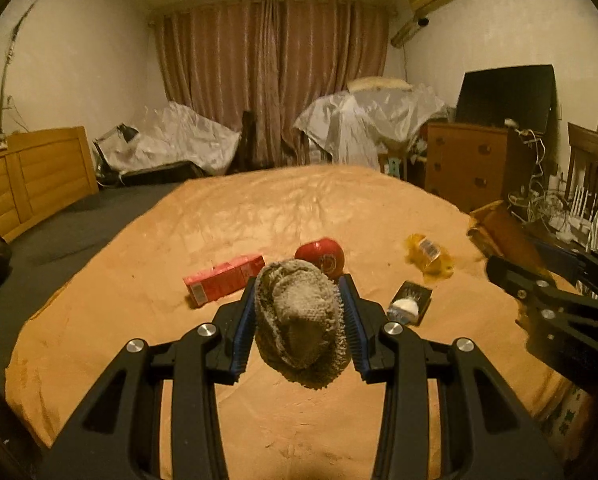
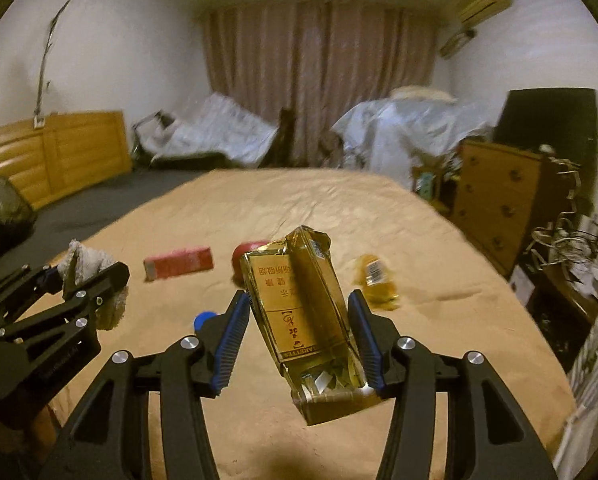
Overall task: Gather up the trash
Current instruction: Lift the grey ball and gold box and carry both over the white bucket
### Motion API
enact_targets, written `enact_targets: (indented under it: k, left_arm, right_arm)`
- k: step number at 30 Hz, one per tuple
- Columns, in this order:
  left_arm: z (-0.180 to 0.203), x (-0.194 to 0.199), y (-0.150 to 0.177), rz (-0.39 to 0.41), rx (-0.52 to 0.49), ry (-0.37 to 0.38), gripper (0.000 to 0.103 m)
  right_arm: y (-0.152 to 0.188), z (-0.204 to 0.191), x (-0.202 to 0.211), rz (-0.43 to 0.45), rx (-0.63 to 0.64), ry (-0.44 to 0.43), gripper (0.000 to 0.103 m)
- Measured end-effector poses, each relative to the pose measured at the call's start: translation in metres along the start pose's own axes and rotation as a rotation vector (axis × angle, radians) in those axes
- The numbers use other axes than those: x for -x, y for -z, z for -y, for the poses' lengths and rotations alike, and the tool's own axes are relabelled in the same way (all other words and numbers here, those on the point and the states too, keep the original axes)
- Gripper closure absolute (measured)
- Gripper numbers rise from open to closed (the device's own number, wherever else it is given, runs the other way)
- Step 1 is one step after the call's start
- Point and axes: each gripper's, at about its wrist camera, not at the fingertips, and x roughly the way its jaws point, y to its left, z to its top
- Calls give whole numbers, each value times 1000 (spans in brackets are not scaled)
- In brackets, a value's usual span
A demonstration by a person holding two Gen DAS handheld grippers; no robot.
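My jaws, left wrist view: the left gripper (image 1: pixel 299 312) is clenched on a grey rag (image 1: pixel 301 320), which bulges between the blue pads and hangs clear of the bed (image 1: pixel 139 280). The right gripper (image 1: pixel 539 292) shows at the right edge of this view, side-on; what it carries cannot be read from here.

Items on the bed, this view:
- red box (image 1: pixel 223 280), lying flat, just left of the rag;
- red ball-like item (image 1: pixel 319 260), partly behind the rag;
- yellow wrapper (image 1: pixel 429 258), to the right, apart from the rest;
- small bottle (image 1: pixel 403 308) lying on a dark pack (image 1: pixel 413 298), just beside my right pad.

Right wrist view: the right gripper (image 2: pixel 299 332) is closed on a crumpled gold carton (image 2: pixel 303 320), tilted, its torn lower end toward the camera, lifted off the bed (image 2: pixel 419 280). The left gripper (image 2: pixel 87 288) shows at the left with the rag (image 2: pixel 91 264) in it.

Items on the bed, this view:
- red box (image 2: pixel 179 266);
- red item (image 2: pixel 247 256), mostly hidden by the carton;
- yellow wrapper (image 2: pixel 375 280);
- a blue cap (image 2: pixel 204 320) just left of my left pad, likely the bottle's.

Judged progress: two pieces are in hand, at least four are left. No bin shows in either view, so nothing counts as deposited.

Only the left view shows the bottle's body and the dark pack; only the right view shows the carton.
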Motion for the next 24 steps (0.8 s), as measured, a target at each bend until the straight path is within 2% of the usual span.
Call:
enact_targets:
  k: [5, 13, 24]
  left_arm:
    - [6, 17, 1, 32, 3, -9, 64]
    - [15, 31, 0, 60, -8, -6, 64]
    - [20, 34, 2, 61, -10, -3, 64]
  right_arm:
    - [7, 2, 43, 63, -12, 47, 50]
    - [19, 7, 76, 81, -37, 61, 49]
    - [18, 8, 69, 70, -38, 60, 49]
